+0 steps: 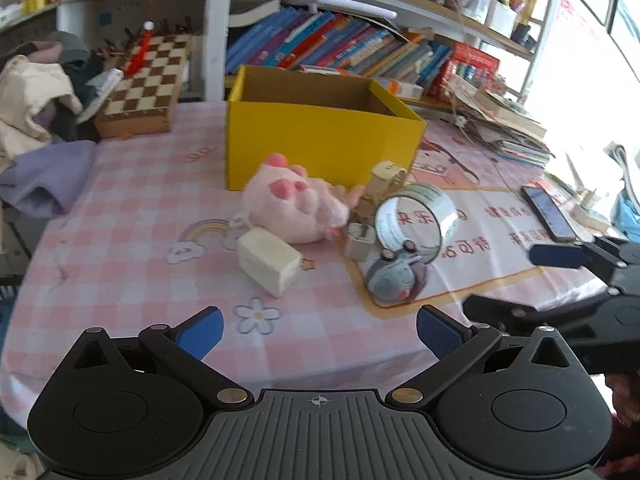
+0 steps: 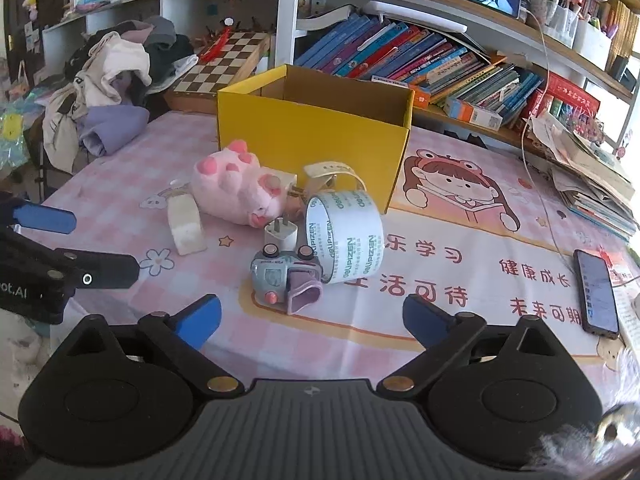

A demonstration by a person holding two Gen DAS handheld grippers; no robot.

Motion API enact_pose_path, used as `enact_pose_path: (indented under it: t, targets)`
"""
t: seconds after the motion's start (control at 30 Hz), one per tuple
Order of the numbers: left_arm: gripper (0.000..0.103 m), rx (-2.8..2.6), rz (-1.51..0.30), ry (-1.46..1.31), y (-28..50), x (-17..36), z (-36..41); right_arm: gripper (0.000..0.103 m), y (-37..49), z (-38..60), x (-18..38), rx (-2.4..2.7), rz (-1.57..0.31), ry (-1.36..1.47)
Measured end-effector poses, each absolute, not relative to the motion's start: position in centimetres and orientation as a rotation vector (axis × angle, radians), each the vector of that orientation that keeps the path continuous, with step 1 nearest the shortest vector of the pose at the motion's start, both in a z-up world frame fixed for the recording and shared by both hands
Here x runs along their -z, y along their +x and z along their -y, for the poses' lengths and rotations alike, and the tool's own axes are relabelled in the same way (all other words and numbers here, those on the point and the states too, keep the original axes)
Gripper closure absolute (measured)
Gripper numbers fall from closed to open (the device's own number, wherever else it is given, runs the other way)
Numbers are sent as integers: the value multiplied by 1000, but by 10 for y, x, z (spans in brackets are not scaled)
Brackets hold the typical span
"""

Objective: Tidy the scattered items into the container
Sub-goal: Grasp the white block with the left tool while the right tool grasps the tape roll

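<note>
An open yellow box [image 1: 320,144] [image 2: 304,140] stands on the pink checked table. In front of it lie a pink plush toy [image 1: 296,204] [image 2: 236,188], a white power block [image 1: 268,262] [image 2: 185,224], a small white plug adapter [image 1: 360,242] [image 2: 281,234], a roll of clear tape [image 1: 418,214] [image 2: 346,236], a grey toy camera [image 1: 394,274] [image 2: 286,280] and a cream clip [image 1: 386,178] [image 2: 330,172]. My left gripper [image 1: 320,332] is open and empty, short of the items. My right gripper [image 2: 312,320] is open and empty, just short of the toy camera.
A phone [image 1: 550,212] [image 2: 596,292] lies at the right with a cable. A chessboard [image 1: 146,84] [image 2: 218,68] and a clothes pile [image 1: 36,120] [image 2: 108,92] sit back left. Bookshelves [image 2: 420,64] stand behind the box; stacked papers [image 2: 592,184] lie at the right.
</note>
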State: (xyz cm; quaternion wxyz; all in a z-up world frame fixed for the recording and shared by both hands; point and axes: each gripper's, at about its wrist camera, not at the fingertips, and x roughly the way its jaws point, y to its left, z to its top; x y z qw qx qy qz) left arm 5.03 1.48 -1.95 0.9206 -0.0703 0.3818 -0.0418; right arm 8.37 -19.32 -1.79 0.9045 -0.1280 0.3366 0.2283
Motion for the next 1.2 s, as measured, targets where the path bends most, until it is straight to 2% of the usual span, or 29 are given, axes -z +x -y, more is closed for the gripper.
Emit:
enact_pose_path:
  t: [0.1,0.2,0.43,1.03,1.1,1.2]
  targets:
    - [0,103,-793,-133,57,22,-11,21,94,195,22,-469,-720,-258]
    - [1,107,-792,-132,64,24,-10,26,104,195,25,-478,-744,-251]
    - [16,82,-824,-136,81,31,-13,26,125,190,33,-500,-781,-265]
    - [18,-37,-884,-159,135,60,-30,26,190,183,37,-518,-819,-317]
    - [18,-45,-896,-173,140,64,-32,30,196,183,37,-522,-823,-321]
    - [18,-54,-912,-192,147,69,-34,40,205,182,38,-528,-829,-325]
